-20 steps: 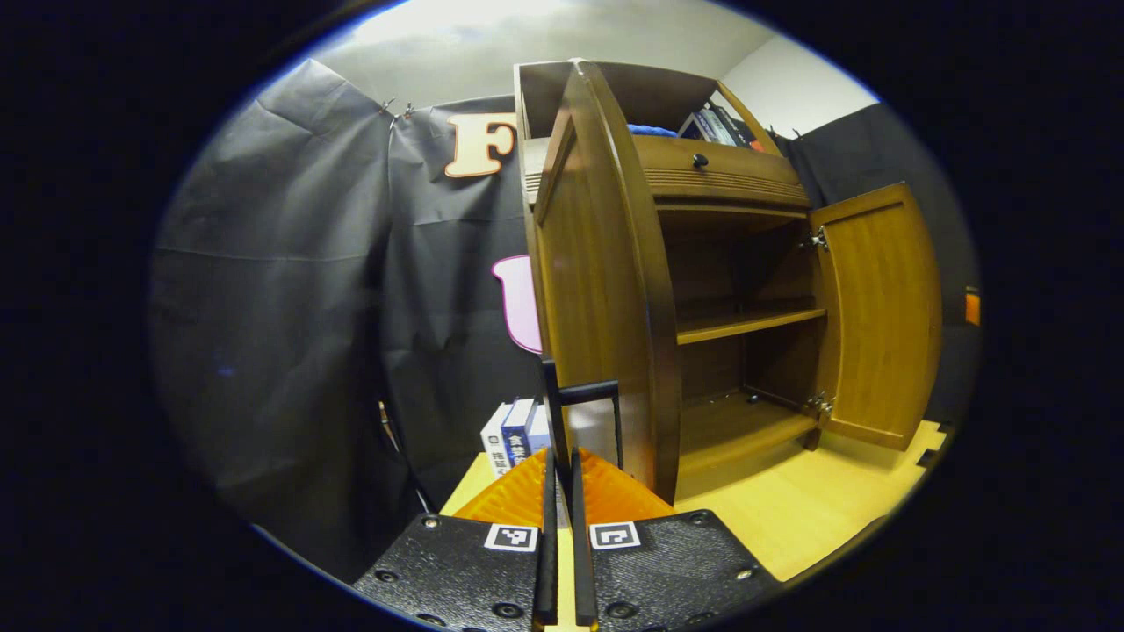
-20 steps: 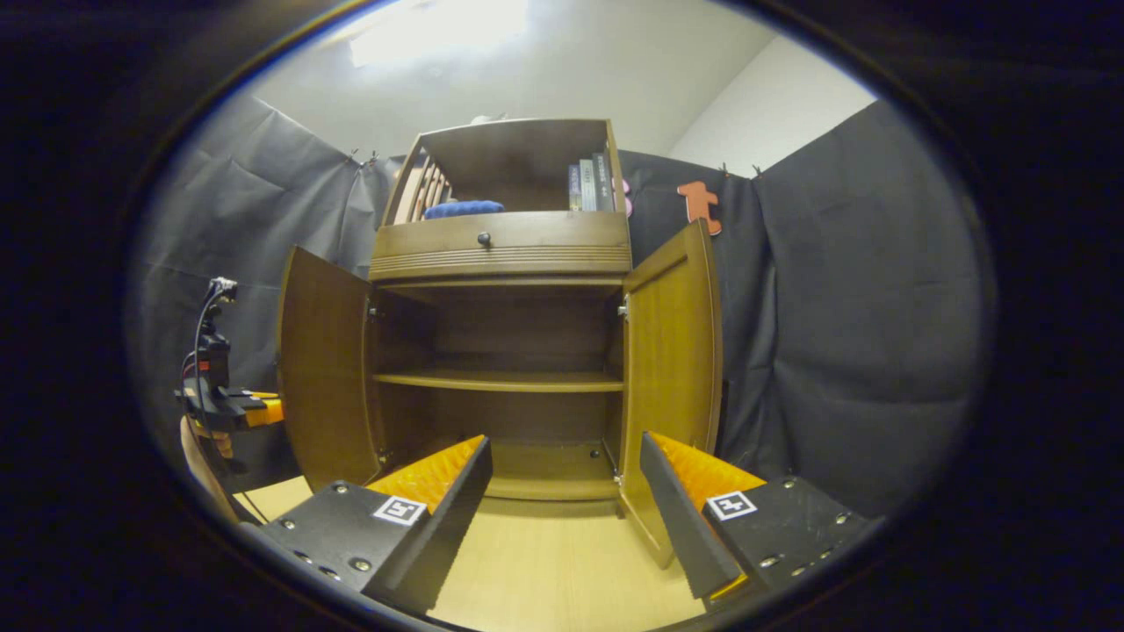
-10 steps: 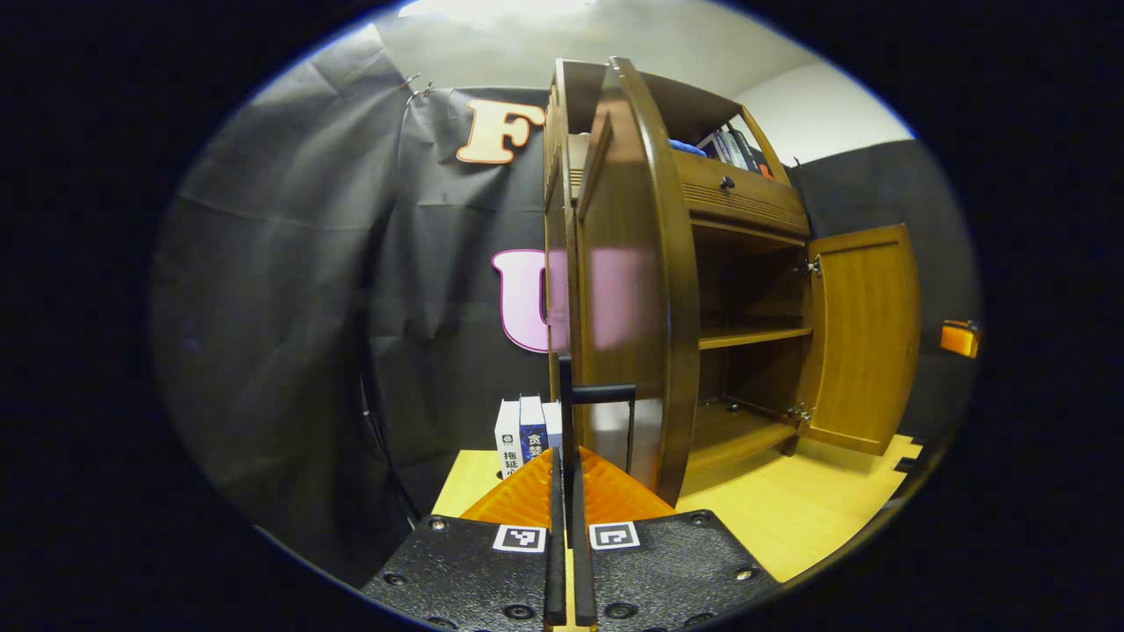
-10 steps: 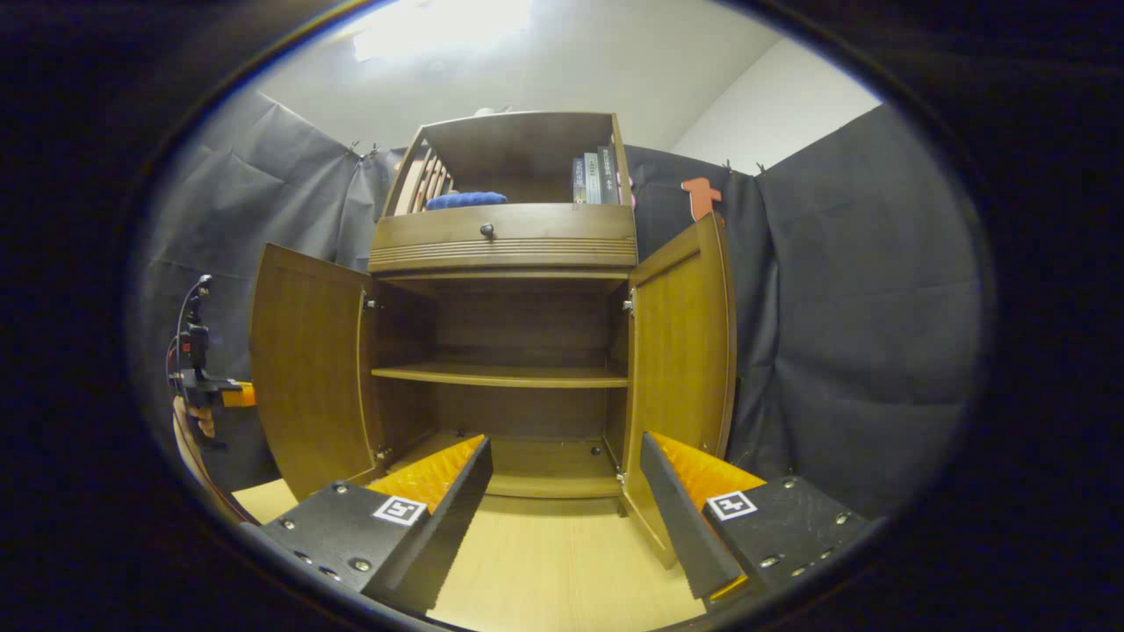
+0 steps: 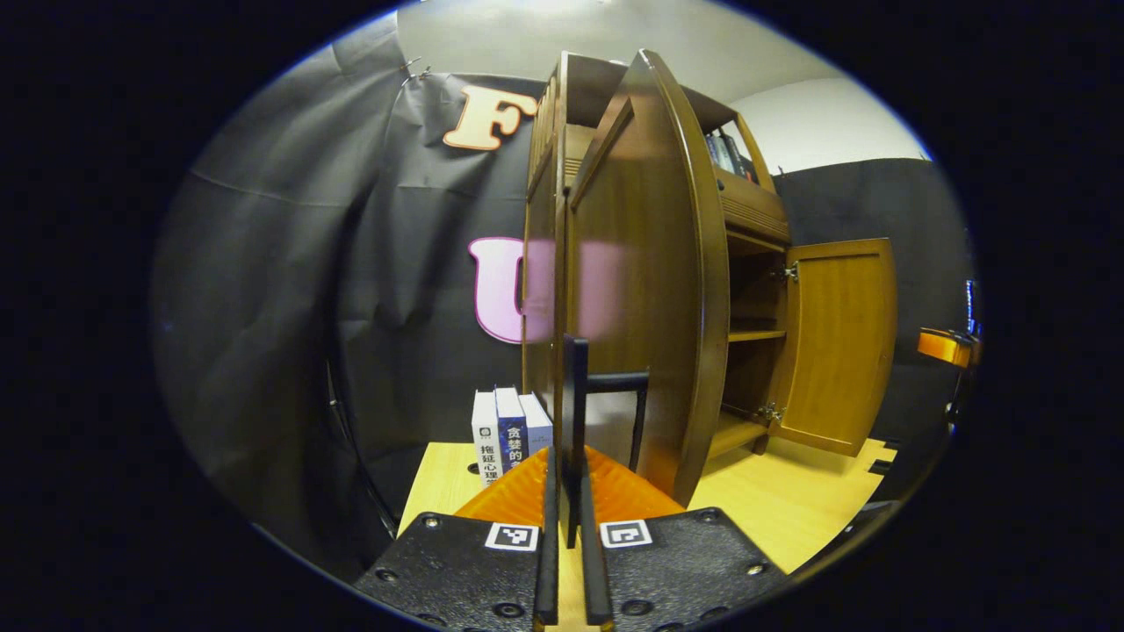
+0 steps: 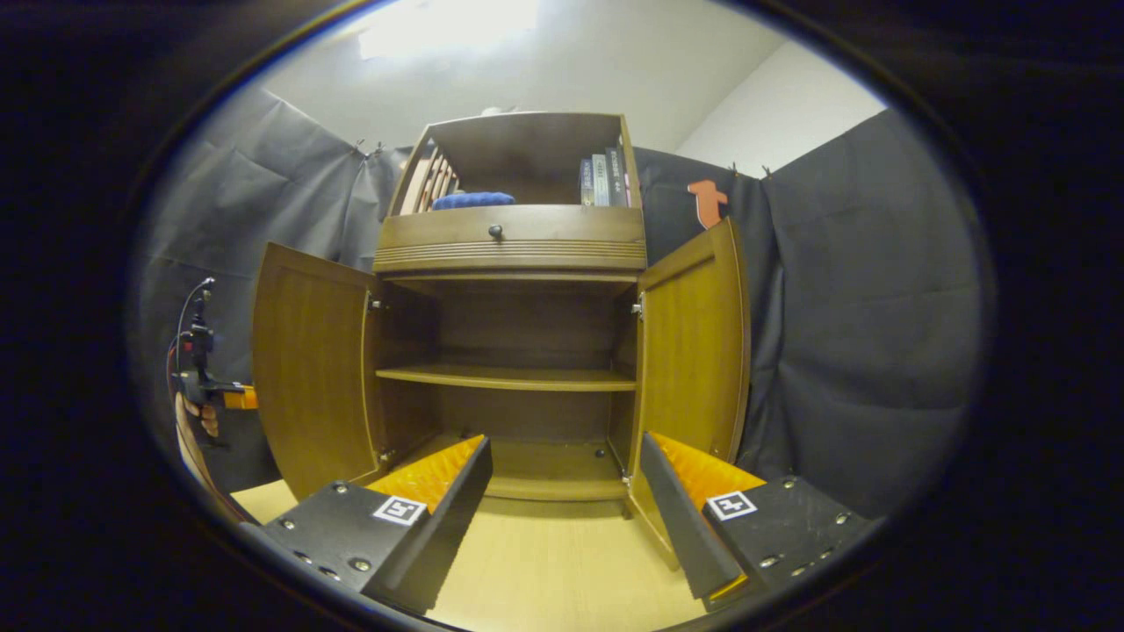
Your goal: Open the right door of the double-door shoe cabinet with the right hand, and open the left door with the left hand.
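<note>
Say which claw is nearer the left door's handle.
Left. The left claw is closed on the left door's black handle, right at the door. The right claw is open, held back in front of the cabinet's middle.

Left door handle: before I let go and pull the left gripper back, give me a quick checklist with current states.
1. Left gripper closed on the left door handle: ok, both fingers pinch the dark bar.
2. Left door swung wide: ok, it stands well out from the cabinet.
3. Right door open: ok, both shelves inside are exposed.
4. Right gripper free: ok, jaws wide apart, holding nothing, back from the cabinet.
5. Books beside the cabinet clear of the left door: cannot tell, they sit close behind the handle.
6. Left door at its hinge stop: cannot tell.
</note>
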Available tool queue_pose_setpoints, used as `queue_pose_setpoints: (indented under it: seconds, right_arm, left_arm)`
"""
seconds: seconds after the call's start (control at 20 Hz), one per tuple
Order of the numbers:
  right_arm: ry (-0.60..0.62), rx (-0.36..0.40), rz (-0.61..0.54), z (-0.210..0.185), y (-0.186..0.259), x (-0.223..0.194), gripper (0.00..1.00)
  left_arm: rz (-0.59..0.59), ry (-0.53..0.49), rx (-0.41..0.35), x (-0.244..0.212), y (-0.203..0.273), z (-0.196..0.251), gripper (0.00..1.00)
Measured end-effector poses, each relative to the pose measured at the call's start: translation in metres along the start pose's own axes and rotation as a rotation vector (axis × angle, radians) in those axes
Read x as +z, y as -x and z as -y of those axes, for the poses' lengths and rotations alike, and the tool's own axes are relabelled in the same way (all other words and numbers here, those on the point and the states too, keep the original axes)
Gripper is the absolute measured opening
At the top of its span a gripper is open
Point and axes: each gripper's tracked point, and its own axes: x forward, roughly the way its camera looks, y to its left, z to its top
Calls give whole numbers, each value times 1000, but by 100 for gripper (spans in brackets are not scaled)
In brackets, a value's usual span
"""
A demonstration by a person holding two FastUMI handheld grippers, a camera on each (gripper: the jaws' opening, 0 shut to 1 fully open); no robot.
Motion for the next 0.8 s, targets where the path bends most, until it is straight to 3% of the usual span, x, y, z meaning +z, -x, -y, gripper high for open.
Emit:
queue_pose_setpoints:
  seconds: [0.05, 0.1, 0.25, 0.4, 0.45, 0.65, 0.8]
  right_arm:
    - [-2, 3, 0, 0, -1, 0, 100]
    - [-5, 6, 1, 0, -2, -1, 100]
    - [-10, 11, 2, 2, -5, -5, 100]
    - [10, 5, -12, 8, -9, -14, 100]
    - [7, 3, -17, 11, -10, -16, 100]
    - [-15, 13, -10, 15, -9, -16, 100]
    - [-17, 21, -1, 21, -10, -14, 100]
  left_arm:
    - [-14, 2, 7, -6, 0, 0, 15]
    - [-25, 12, 12, -10, -1, 0, 10]
    - [-28, 29, 31, -8, 9, 0, 25]
    - [-2, 14, 65, 2, 20, 3, 28]
    - [12, 20, 77, 7, 23, 5, 24]
    - [64, 2, 128, 35, 44, 15, 42]
    - [119, -13, 193, 61, 56, 17, 48]
